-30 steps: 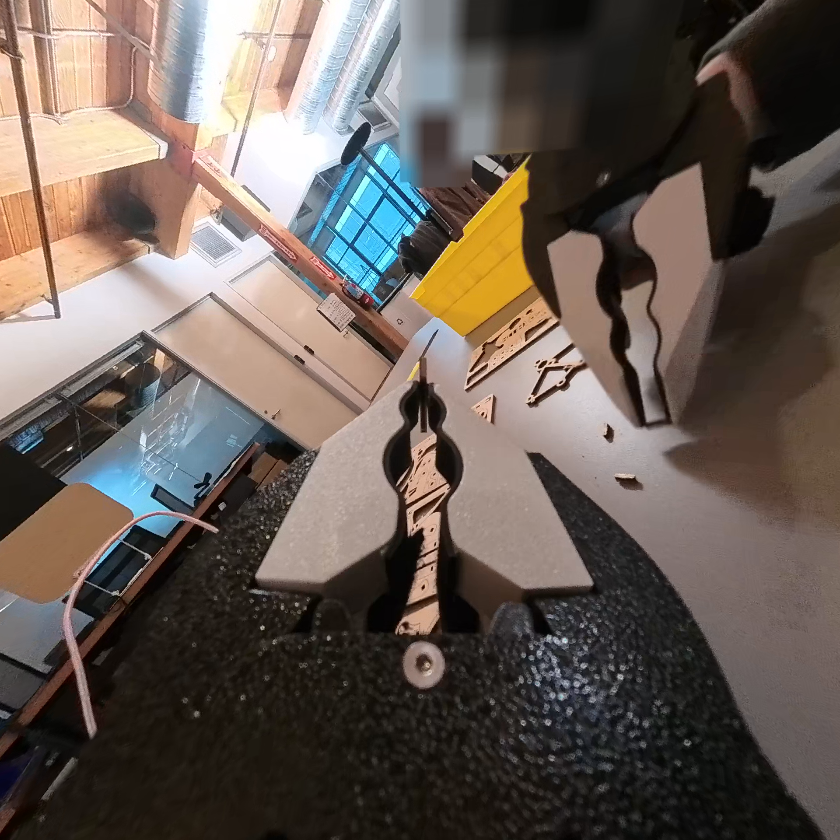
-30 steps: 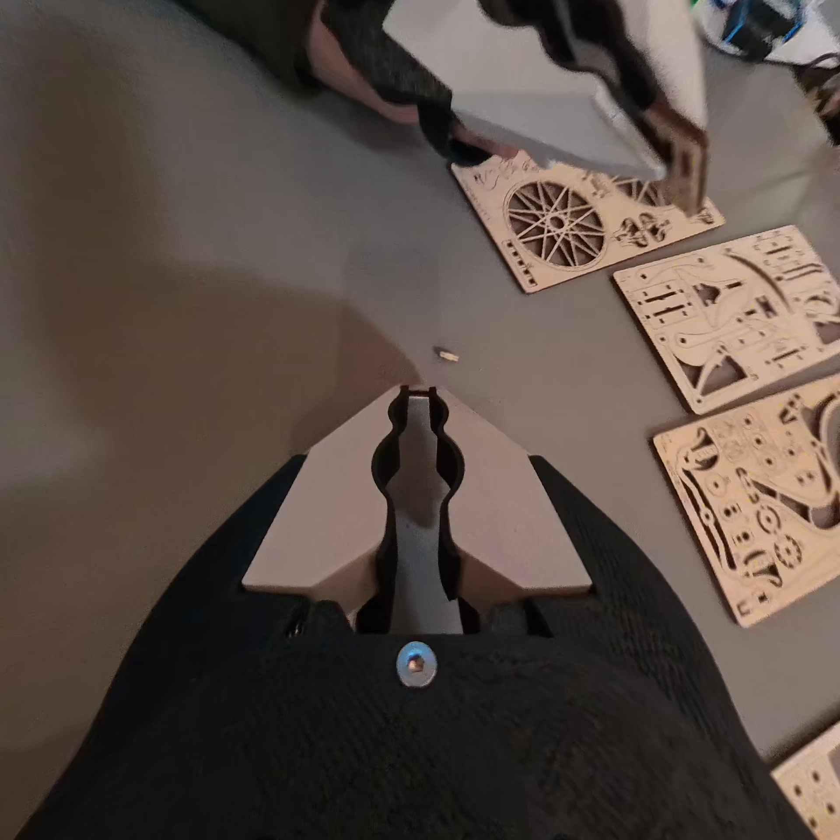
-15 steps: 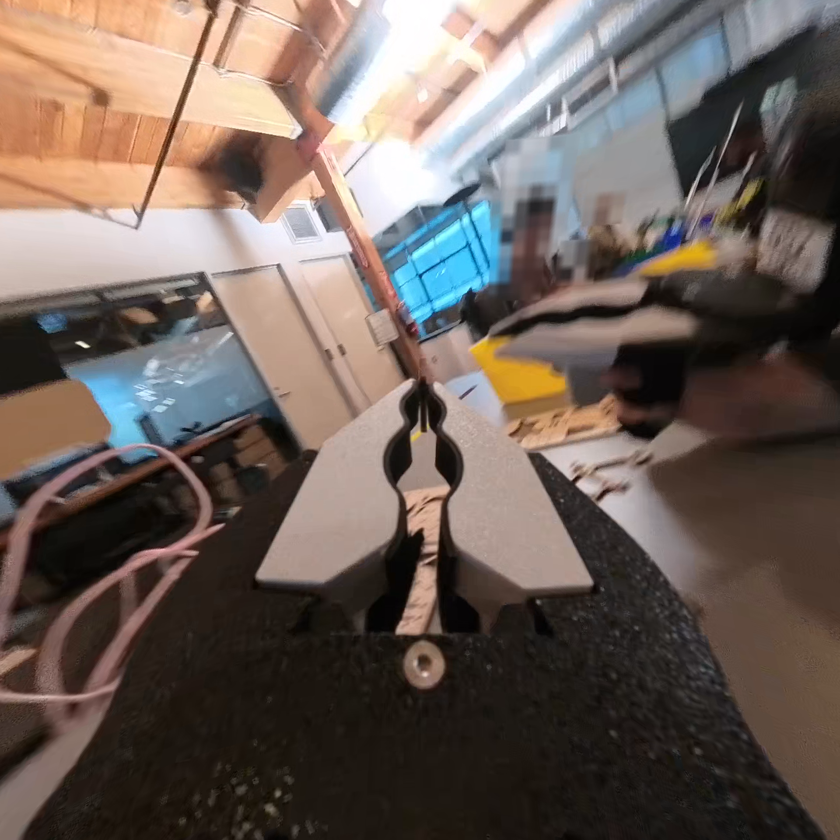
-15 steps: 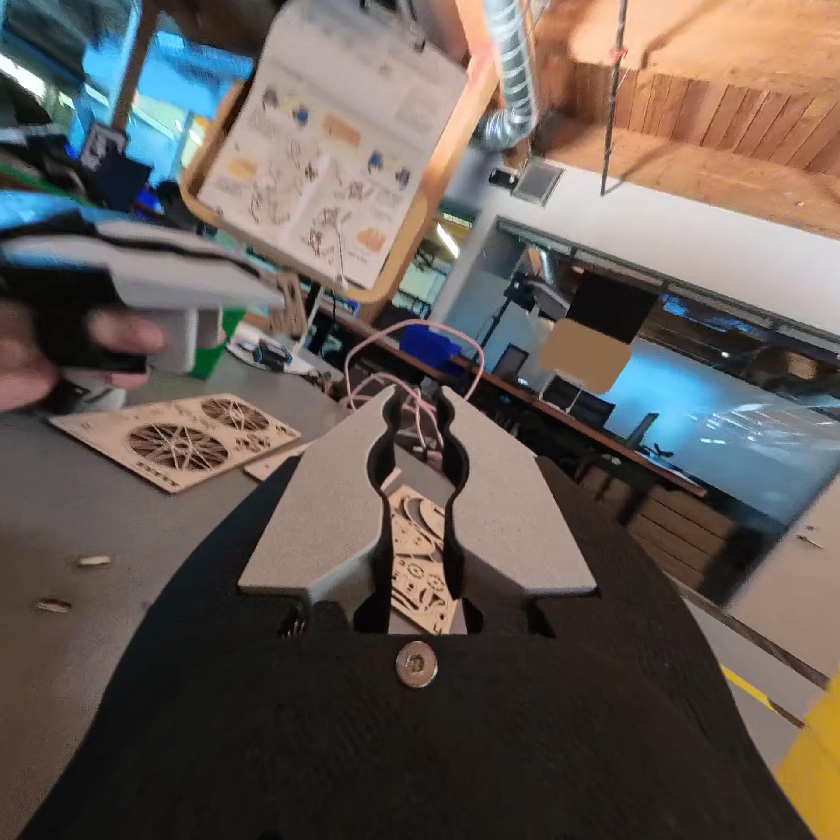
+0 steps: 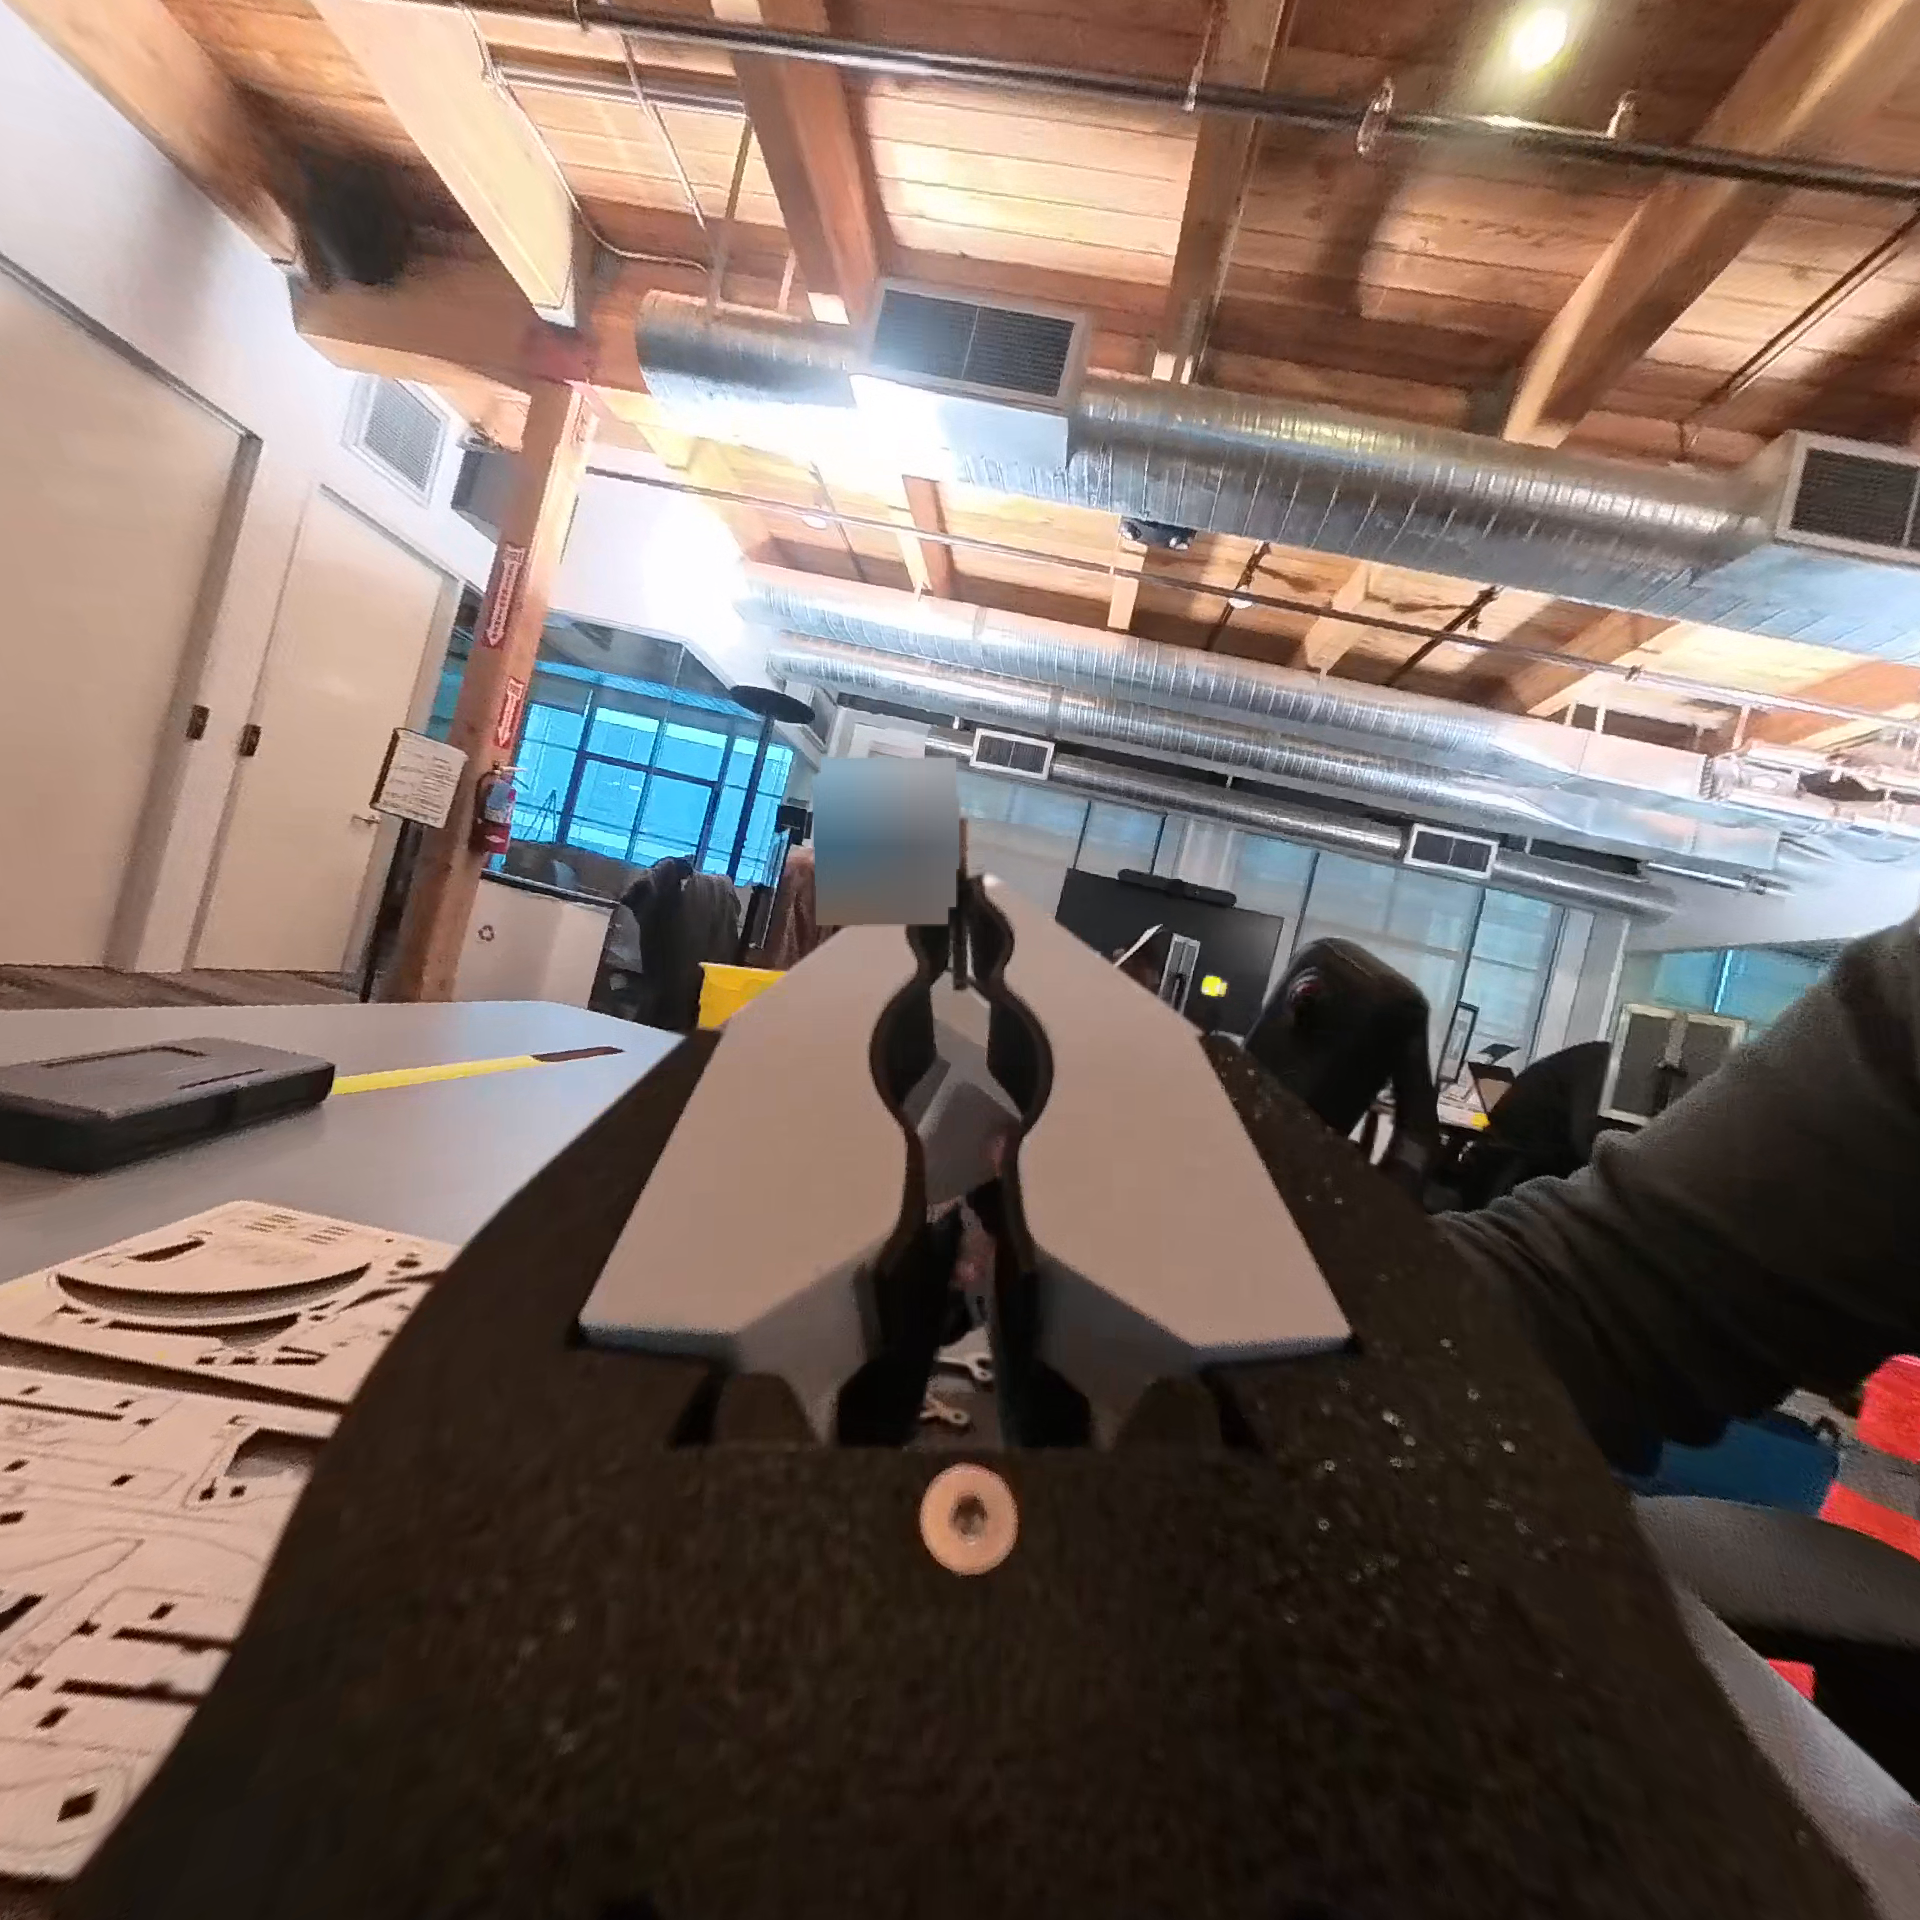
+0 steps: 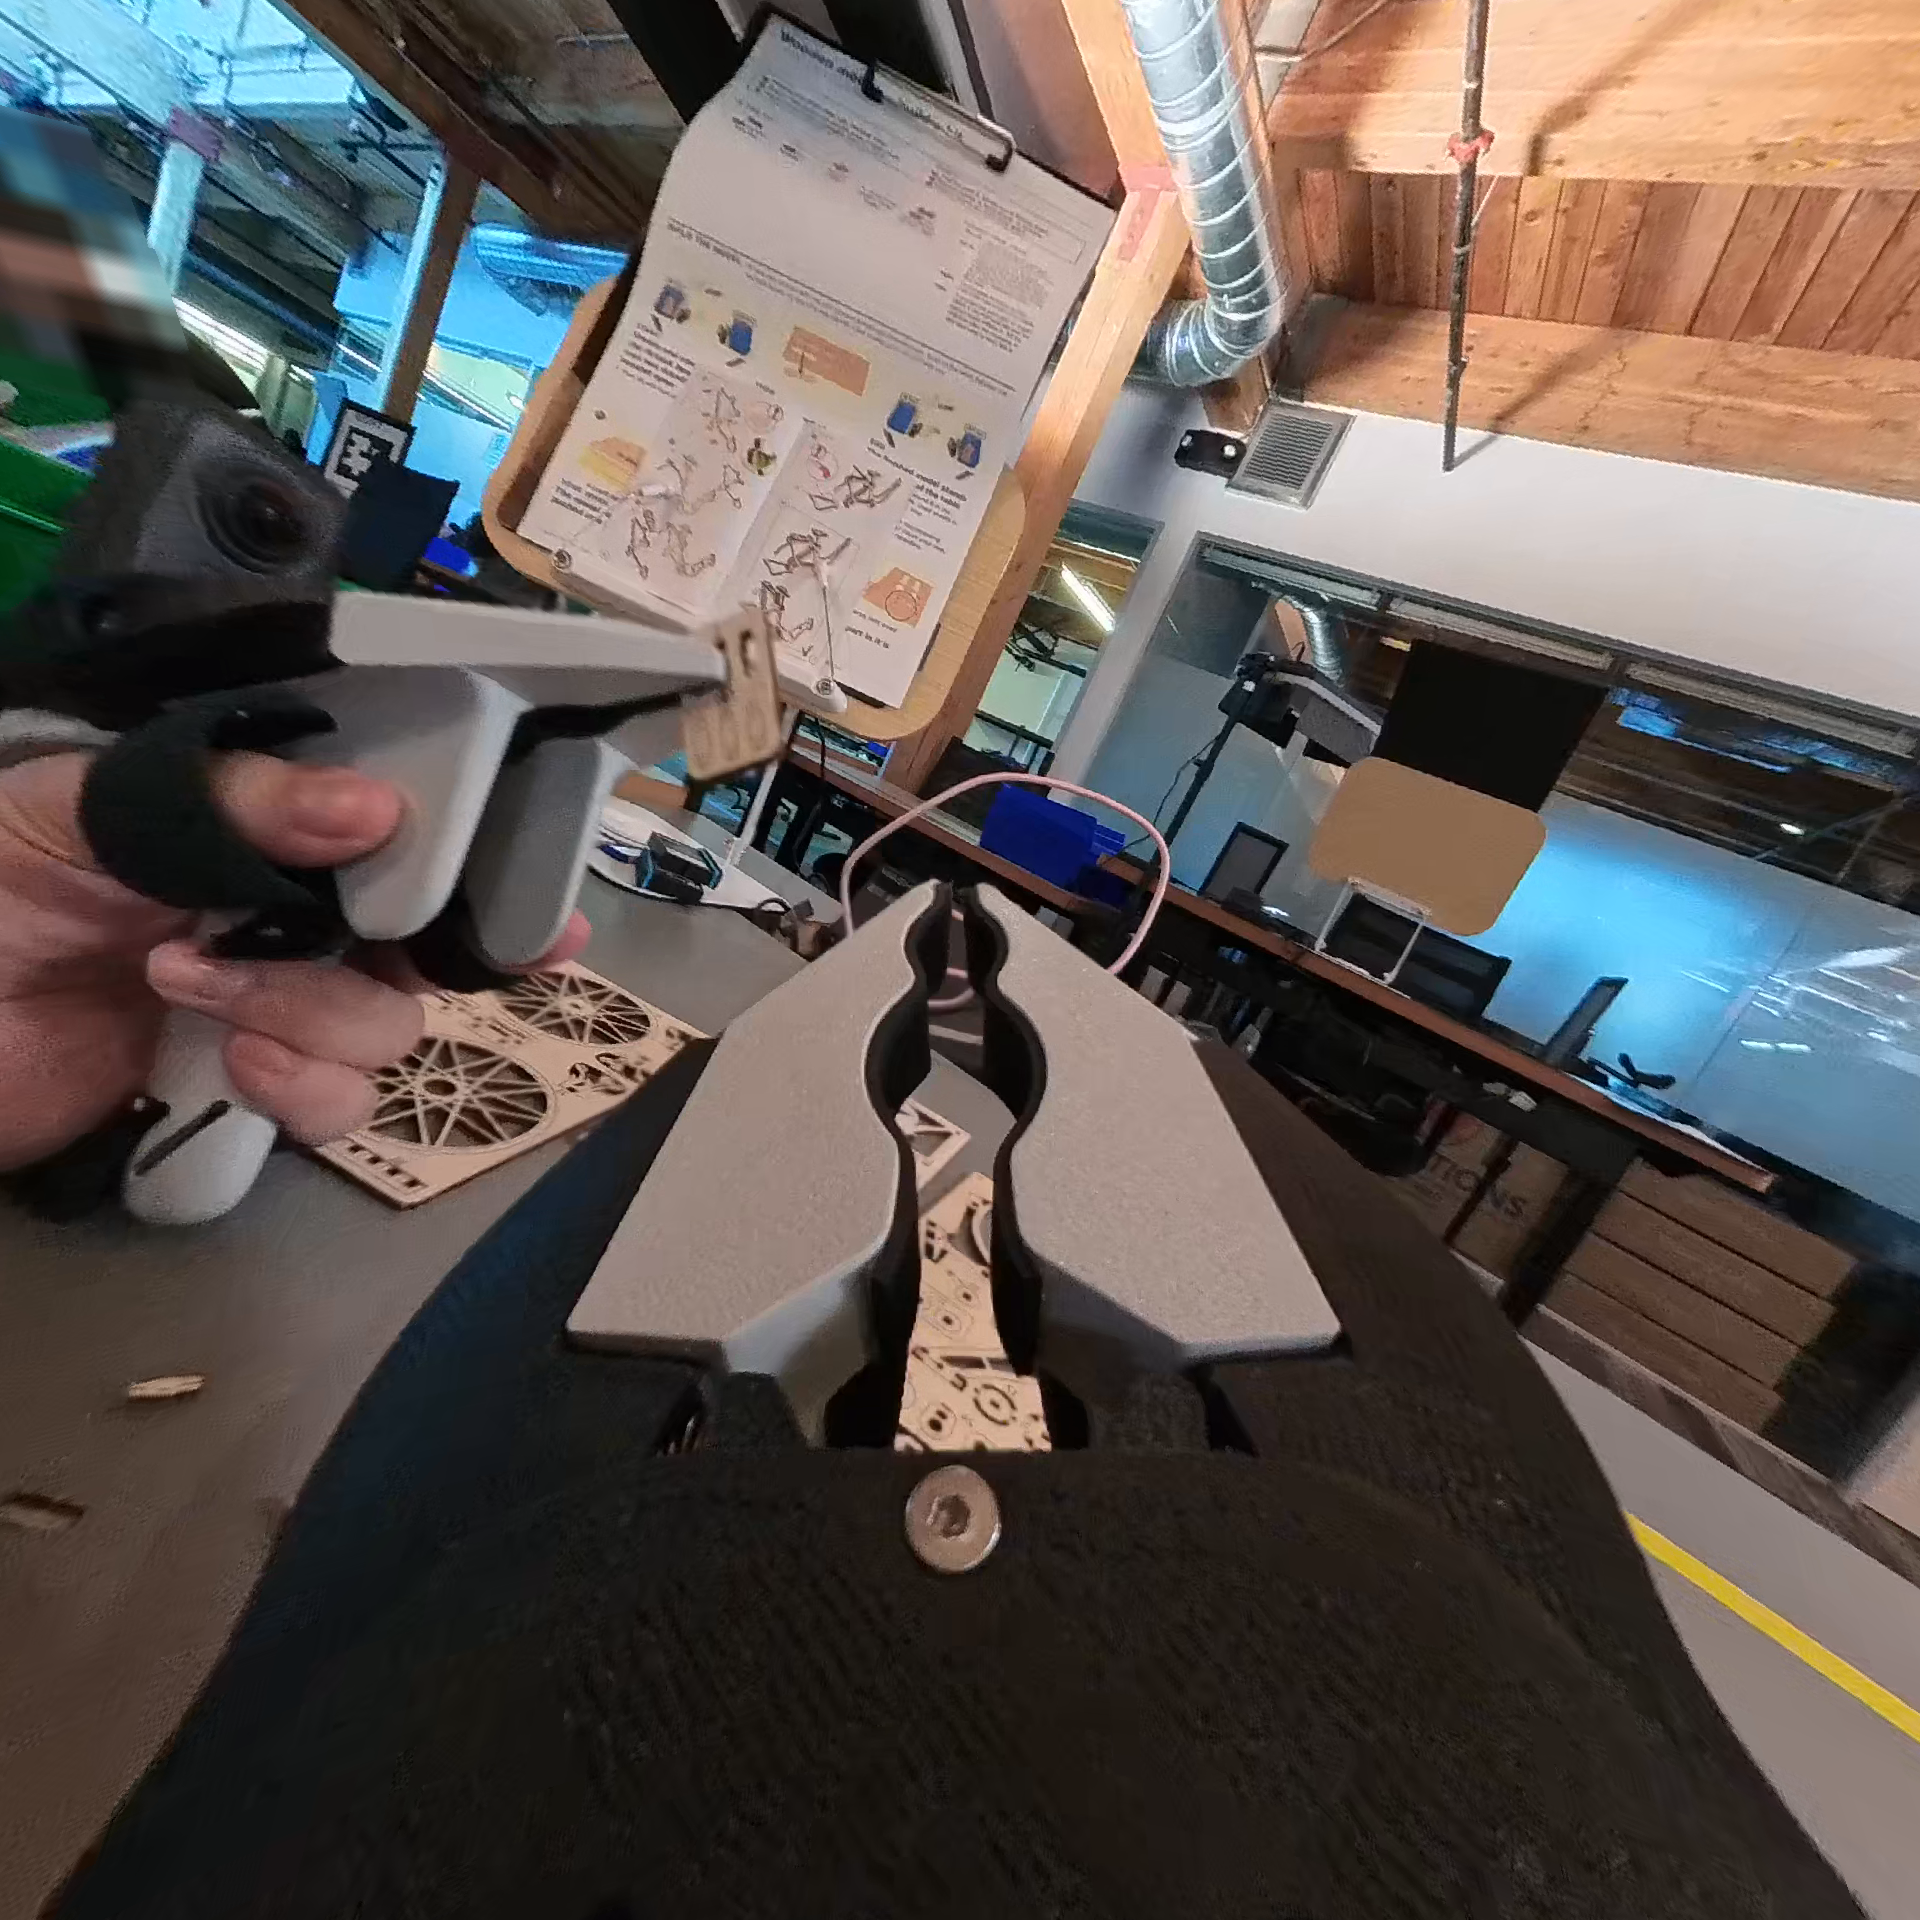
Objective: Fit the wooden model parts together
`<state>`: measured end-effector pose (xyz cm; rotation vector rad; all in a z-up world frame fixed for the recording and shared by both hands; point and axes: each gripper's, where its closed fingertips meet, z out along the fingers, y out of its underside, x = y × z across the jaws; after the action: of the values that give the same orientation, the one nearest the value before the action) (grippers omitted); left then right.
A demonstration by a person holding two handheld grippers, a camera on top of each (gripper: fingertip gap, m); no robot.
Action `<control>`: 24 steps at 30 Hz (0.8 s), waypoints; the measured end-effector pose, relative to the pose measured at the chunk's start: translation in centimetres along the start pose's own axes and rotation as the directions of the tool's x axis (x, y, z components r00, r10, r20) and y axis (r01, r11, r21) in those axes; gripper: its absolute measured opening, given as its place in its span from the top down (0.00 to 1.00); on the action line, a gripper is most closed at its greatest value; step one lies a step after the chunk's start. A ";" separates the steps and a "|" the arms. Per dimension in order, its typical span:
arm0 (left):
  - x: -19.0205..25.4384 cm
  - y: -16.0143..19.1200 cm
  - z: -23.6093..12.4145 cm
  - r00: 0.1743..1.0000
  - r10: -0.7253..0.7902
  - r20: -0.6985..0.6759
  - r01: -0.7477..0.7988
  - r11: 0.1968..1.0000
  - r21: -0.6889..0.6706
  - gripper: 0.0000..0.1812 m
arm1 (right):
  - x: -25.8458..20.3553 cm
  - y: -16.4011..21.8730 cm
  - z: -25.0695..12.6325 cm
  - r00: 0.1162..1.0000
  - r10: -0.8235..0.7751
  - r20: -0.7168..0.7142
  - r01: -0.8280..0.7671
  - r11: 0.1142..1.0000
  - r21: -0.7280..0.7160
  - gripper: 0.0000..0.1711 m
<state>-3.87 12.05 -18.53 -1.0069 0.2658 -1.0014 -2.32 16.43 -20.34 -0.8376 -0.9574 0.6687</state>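
Left tool (image 6: 727, 665): one, clamped on one small wooden part (image 6: 740, 709).
Right tool (image 6: 956, 902): one, nearly closed, empty.
Wooden sheets (image 6: 488, 1081): three visible on tabletop (image 6: 156, 1299), below the left tool.

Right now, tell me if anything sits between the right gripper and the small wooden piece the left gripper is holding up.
Nothing visible does. In the right wrist view the left gripper holds the small wooden piece up in the air, up and to the left of the right gripper. Only open air lies between them; the wooden sheets lie lower on the table.
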 end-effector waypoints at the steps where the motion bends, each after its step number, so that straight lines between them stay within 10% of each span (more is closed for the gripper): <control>1: 0.0 0.2 0.1 1.000 0.004 0.003 -0.004 1.000 -0.014 1.00 | -0.2 -0.2 -0.1 1.000 0.002 0.011 -0.002 1.000 0.008 1.00; 8: 0.0 0.6 -0.3 0.963 0.238 0.125 -0.227 0.969 -0.093 1.00 | -1.4 -0.6 -0.2 0.996 -0.073 0.055 0.072 0.997 0.029 1.00; 12: -0.9 1.9 0.2 0.721 0.673 0.166 -0.603 0.727 -0.330 0.99 | -0.9 0.4 0.1 0.993 -0.114 0.015 0.115 0.993 -0.032 1.00; 24: 1.4 2.5 0.2 0.696 0.709 0.114 -0.654 0.692 -0.305 0.99 | -1.2 0.1 -0.3 0.996 -0.083 0.045 0.083 0.997 -0.003 1.00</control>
<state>-1.60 11.42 -20.10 -1.1046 0.5430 -0.1535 -2.57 15.37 -21.04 -0.7859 -1.0296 0.6160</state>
